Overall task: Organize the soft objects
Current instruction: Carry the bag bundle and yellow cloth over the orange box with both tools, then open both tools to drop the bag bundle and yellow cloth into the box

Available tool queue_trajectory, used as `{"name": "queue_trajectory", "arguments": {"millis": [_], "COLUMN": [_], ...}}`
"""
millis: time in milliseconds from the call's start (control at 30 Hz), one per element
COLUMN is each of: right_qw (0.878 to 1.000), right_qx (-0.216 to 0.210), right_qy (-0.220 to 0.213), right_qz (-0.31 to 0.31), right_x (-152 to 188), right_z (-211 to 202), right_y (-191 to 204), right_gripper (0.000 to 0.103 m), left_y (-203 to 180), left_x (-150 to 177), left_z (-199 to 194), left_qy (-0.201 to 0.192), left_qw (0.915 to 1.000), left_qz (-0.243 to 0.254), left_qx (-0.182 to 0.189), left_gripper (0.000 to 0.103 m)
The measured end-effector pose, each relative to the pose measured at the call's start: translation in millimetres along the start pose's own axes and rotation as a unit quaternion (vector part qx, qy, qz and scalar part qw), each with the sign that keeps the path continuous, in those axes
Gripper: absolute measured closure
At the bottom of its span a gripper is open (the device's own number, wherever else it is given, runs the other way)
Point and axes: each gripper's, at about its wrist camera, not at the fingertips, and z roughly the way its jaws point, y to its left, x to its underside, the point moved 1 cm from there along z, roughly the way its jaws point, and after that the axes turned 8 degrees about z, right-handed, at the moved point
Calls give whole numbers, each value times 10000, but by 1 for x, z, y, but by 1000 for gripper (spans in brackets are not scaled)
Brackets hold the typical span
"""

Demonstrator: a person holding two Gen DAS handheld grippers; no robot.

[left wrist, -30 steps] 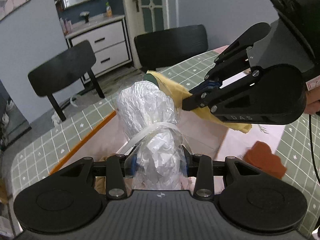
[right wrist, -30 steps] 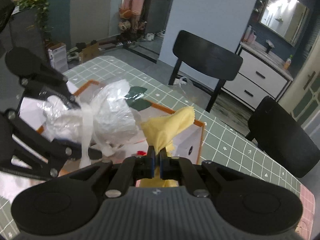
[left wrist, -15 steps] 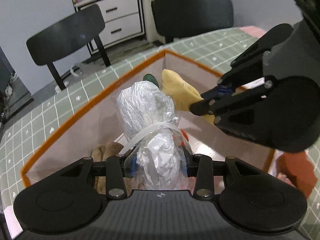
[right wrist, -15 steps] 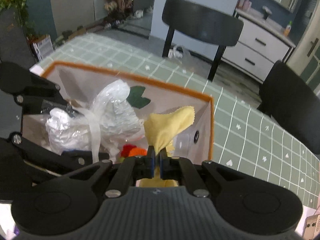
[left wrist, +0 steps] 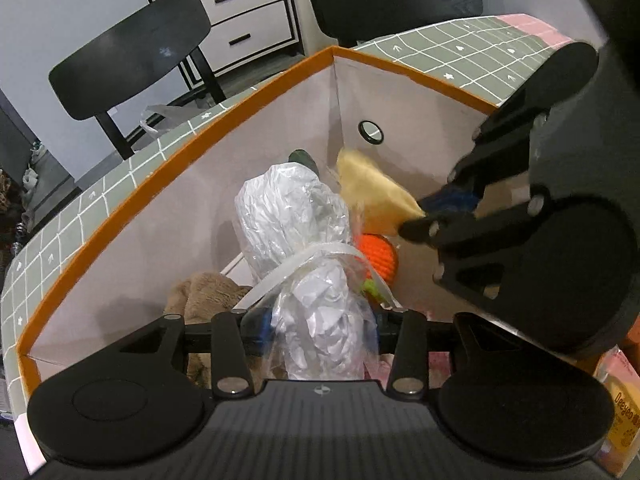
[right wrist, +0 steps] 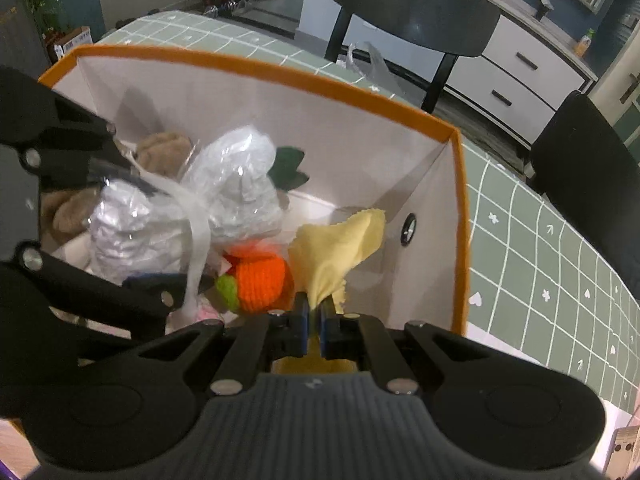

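Note:
My left gripper (left wrist: 320, 320) is shut on a clear plastic bag of white stuffing (left wrist: 292, 216), tied with a white ribbon, and holds it inside the orange-rimmed storage box (left wrist: 120, 196). My right gripper (right wrist: 314, 320) is shut on a yellow cloth (right wrist: 336, 248) and holds it inside the same box (right wrist: 256, 68), near the corner with a metal eyelet. The bag (right wrist: 224, 188) and the left gripper (right wrist: 156, 284) show at the left of the right wrist view. The yellow cloth (left wrist: 372, 196) and the right gripper (left wrist: 440, 204) show at the right of the left wrist view.
In the box lie an orange crocheted toy (right wrist: 260, 284), a brown plush (right wrist: 164, 152) and a dark green leaf shape (right wrist: 288, 168). The box stands on a green checked tablecloth (right wrist: 540, 248). Black chairs (left wrist: 132, 52) and a white drawer unit (right wrist: 520, 80) stand beyond the table.
Both grippers have moved down into the box with the bag and the yellow cloth. The box walls now surround both held things, and the toys on its floor are closer.

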Motion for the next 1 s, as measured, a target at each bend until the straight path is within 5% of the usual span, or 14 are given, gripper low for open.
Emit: {"name": "queue_trajectory", "arguments": {"millis": [233, 400, 533, 633, 1000], "right_qw": [10000, 9999, 9996, 9994, 9983], "right_qx": [-8, -23, -115, -75, 43], "right_qy": [-36, -142, -237, -313, -537], "right_qz": [52, 47, 111, 150, 227], "right_x": [3, 8, 12, 14, 32], "right_z": [-6, -15, -26, -36, -84], "right_y": [2, 1, -4, -6, -8], "right_gripper": [87, 83, 83, 74, 73], "left_y": [0, 4, 6, 4, -13], "left_x": [-1, -1, -1, 0, 8], "left_z": [-2, -6, -18, -29, -80], "left_qy": [67, 118, 6, -34, -275], "left_qw": [9999, 9999, 9999, 9998, 9994], "left_qz": [90, -2, -164, -199, -132], "left_qx": [-59, -92, -50, -55, -166], "left_gripper": [45, 28, 26, 25, 24]}}
